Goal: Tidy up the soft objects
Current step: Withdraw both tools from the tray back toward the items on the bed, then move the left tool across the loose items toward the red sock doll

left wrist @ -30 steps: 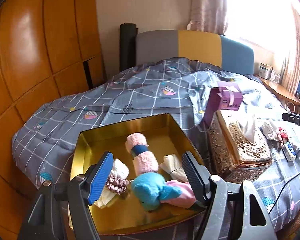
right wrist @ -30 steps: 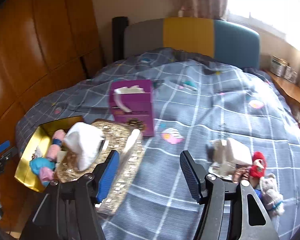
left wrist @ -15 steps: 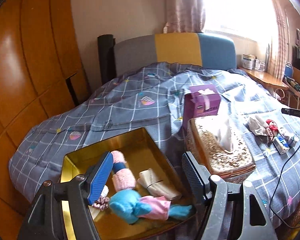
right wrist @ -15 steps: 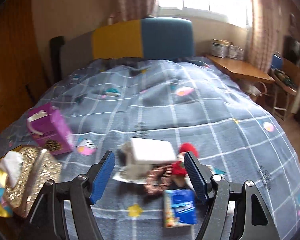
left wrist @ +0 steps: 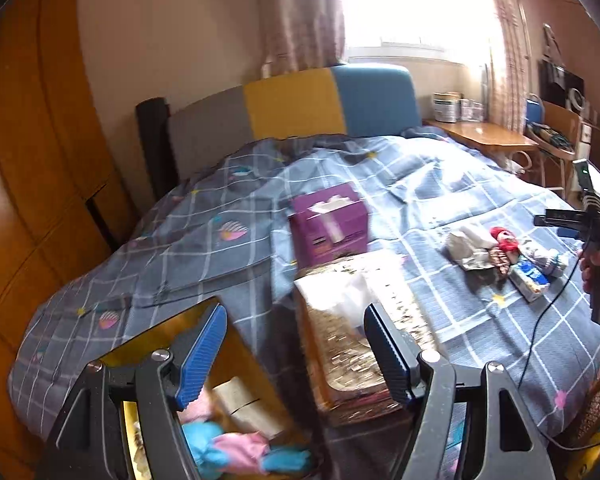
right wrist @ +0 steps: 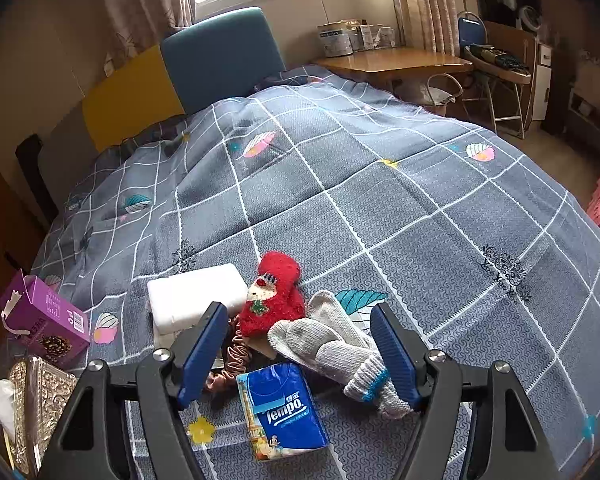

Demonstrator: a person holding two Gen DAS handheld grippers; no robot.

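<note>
My right gripper (right wrist: pixel 298 320) hovers just above a pile on the grey checked quilt (right wrist: pixel 380 184); its jaws are opening and nothing is pressed between them. In the pile are a red plush toy (right wrist: pixel 276 292), grey knit gloves (right wrist: pixel 332 340), a blue tissue pack (right wrist: pixel 284 408), a white folded pad (right wrist: pixel 196 296) and a brown scrunchie (right wrist: pixel 232 360). My left gripper (left wrist: pixel 294 320) stands open and empty above the right edge of a gold tin (left wrist: pixel 172 328). That tin holds blue and pink soft pieces (left wrist: pixel 220 448) and a beige roll (left wrist: pixel 240 400).
An ornate gold tissue box (left wrist: pixel 348 344) sits between the tin and the pile, with a purple carton (left wrist: pixel 328 224) behind it. A hand (left wrist: pixel 596 268) and a black cable (left wrist: pixel 540 320) are at the right. A wooden desk (right wrist: pixel 396 60) stands beside the bed.
My right gripper swung right from the tissue box to the pile, came lower, and its jaws widened. The left gripper shifted right and up, so less of the tin shows.
</note>
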